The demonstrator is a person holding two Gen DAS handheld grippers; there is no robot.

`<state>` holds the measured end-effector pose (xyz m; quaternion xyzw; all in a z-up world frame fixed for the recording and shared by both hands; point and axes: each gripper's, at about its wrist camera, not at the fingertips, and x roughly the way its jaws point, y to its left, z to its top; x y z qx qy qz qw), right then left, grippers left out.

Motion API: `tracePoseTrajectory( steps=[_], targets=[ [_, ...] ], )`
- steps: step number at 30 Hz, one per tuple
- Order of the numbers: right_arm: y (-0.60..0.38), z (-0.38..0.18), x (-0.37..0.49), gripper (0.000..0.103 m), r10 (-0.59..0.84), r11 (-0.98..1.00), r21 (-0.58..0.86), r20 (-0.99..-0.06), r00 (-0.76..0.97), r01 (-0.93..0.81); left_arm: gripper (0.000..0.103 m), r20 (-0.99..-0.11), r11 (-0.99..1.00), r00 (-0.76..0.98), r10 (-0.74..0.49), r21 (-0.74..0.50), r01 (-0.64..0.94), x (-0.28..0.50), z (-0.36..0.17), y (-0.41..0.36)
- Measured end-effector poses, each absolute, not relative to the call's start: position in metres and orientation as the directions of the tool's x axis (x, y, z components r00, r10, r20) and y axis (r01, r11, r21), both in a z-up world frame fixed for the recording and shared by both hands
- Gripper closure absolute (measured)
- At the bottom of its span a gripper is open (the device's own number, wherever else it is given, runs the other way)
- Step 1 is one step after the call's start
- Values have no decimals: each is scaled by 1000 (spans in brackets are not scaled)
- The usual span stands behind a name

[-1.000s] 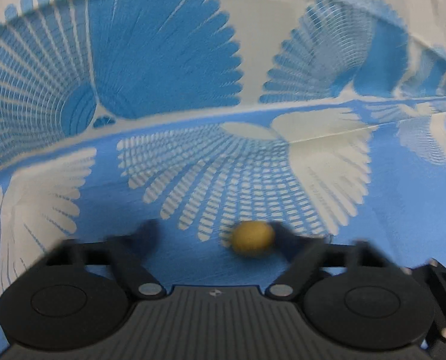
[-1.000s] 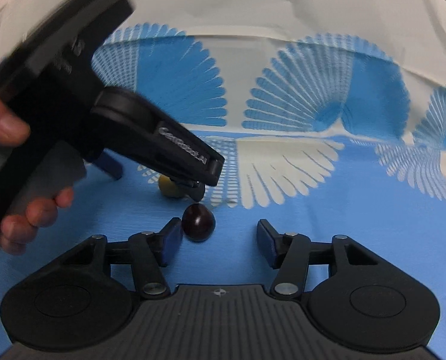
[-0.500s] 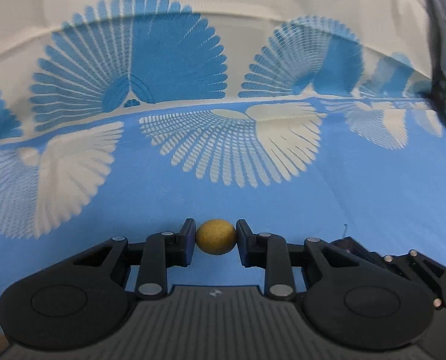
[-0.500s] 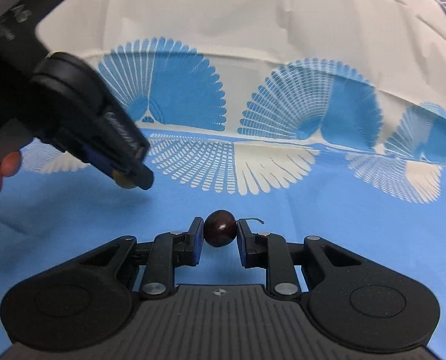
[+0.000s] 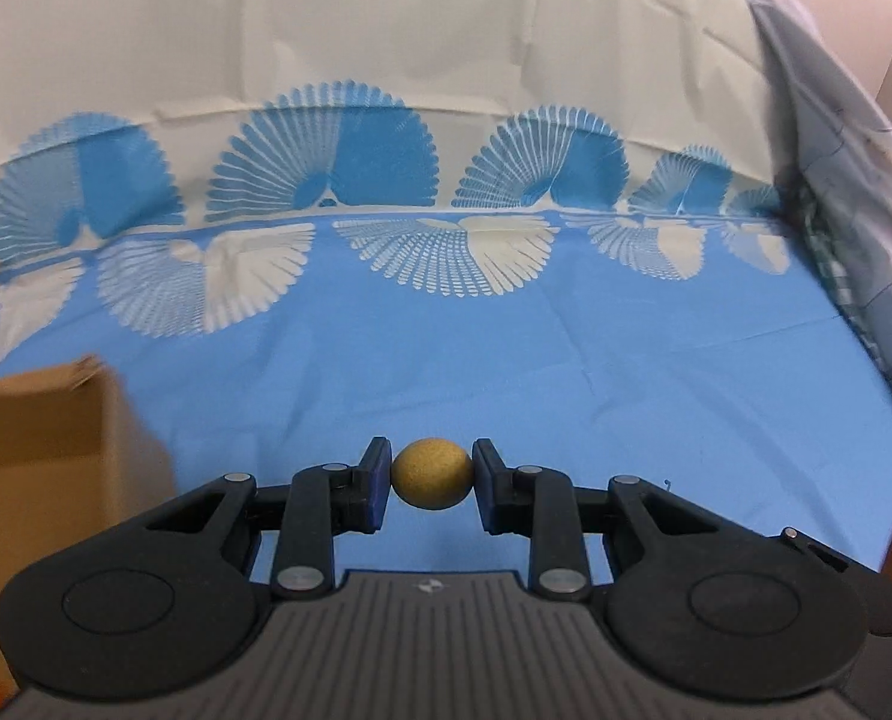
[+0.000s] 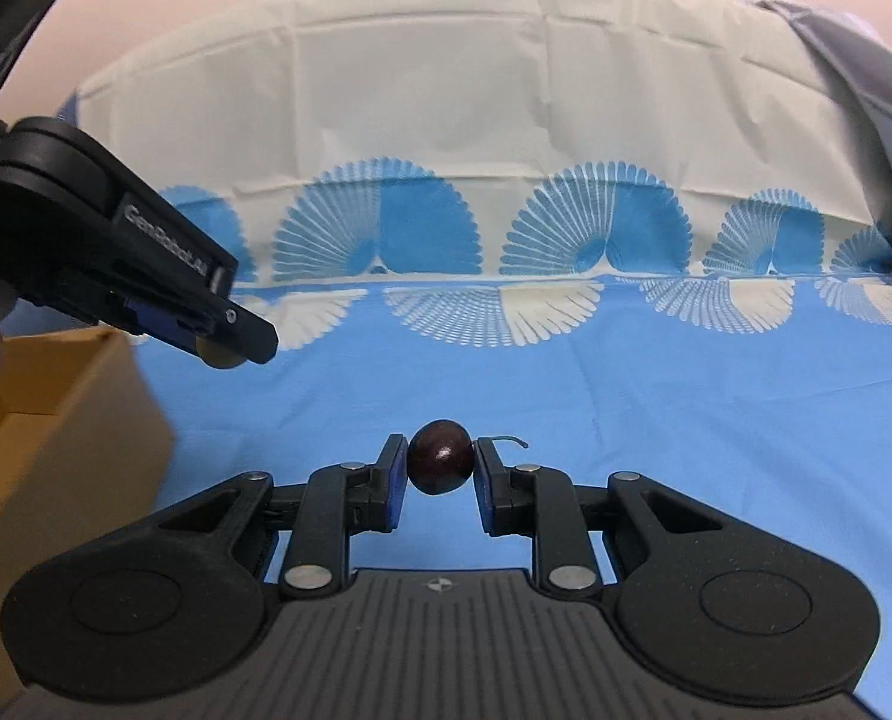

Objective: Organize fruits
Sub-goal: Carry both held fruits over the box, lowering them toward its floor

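You had the tan round fruit [image 5: 432,482] pinched between the pads of the left gripper [image 5: 432,480], jaws nearly closed on it. The right gripper [image 6: 440,468] was clamped the same way on the dark red cherry [image 6: 439,465]. Both fruits were off the blue patterned cloth [image 5: 625,372], carried above it. Step looked like transport after pickup. The cardboard box [image 6: 56,420] sat at the cloth's left edge; next move likely needed each fruit over its opening before release.
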<state>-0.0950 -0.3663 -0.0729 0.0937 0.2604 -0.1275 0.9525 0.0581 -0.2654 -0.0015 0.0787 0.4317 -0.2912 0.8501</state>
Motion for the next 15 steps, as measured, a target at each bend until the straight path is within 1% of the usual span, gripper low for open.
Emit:
tracePoseTrajectory(
  steps=[7, 15],
  targets=[
    [-315, -31, -143, 79, -137, 967, 124, -477, 868, 221, 71, -777, 838, 489, -396, -89, 538, 3, 34, -194],
    [-243, 0, -181, 79, -57, 989, 95, -460, 886, 113, 71, -784, 879, 516, -343, -75, 470, -45, 47, -105]
  ],
)
